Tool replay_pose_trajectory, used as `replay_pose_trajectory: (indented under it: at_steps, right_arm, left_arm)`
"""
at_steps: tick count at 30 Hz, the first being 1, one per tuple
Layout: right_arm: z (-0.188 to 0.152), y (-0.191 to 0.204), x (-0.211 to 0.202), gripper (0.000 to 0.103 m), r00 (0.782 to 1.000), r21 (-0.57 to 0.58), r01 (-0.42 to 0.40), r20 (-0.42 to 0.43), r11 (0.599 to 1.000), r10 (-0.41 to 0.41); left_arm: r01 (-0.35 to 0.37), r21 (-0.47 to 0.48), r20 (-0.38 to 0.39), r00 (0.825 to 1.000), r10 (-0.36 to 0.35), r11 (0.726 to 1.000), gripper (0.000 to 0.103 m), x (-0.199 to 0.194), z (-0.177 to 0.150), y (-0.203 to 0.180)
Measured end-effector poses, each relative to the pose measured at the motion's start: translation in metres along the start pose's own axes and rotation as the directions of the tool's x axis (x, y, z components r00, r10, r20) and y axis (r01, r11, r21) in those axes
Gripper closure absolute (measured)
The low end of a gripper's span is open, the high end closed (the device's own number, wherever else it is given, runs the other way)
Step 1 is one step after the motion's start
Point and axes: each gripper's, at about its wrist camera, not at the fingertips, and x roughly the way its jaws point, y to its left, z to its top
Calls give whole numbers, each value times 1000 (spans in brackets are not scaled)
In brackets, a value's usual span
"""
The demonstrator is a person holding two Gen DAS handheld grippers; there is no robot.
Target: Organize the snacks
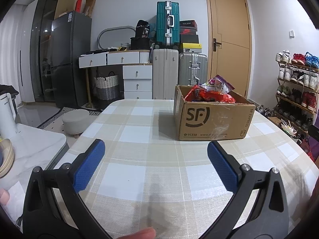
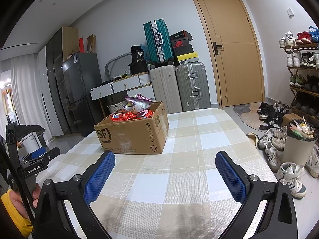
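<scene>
A brown cardboard box (image 1: 213, 117) marked SF stands on the checked tablecloth (image 1: 143, 171), filled with red and purple snack bags (image 1: 211, 91). My left gripper (image 1: 156, 151) is open and empty, over the cloth short of the box, which lies ahead to the right. In the right wrist view the box (image 2: 133, 134) stands ahead to the left with the snack bags (image 2: 135, 109) heaped in it. My right gripper (image 2: 165, 163) is open and empty above the cloth (image 2: 179, 179). The left gripper also shows at the left edge of the right wrist view (image 2: 39, 155).
A white side table (image 1: 33, 149) with stacked bowls (image 1: 6, 157) stands left of the table. A waste bin (image 2: 299, 145) and loose shoes (image 2: 293, 175) stand on the floor to the right. Suitcases (image 1: 179, 69), drawers and a shoe rack (image 1: 297, 87) line the far side.
</scene>
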Motion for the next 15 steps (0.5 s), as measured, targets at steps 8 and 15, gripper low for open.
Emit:
replay_pose_trajectory:
  at_steps: [8,15]
  right_arm:
    - [0,0,0,1,1000,0,0,-1,1000,0]
    - [0,0,0,1,1000,-2,-1,-2,1000,1]
  left_arm:
    - [-16,-12,-2,1000,16,1000,0,0,0,2]
    - [-5,-12,-4,1000,5,1000,0,3,0,2]
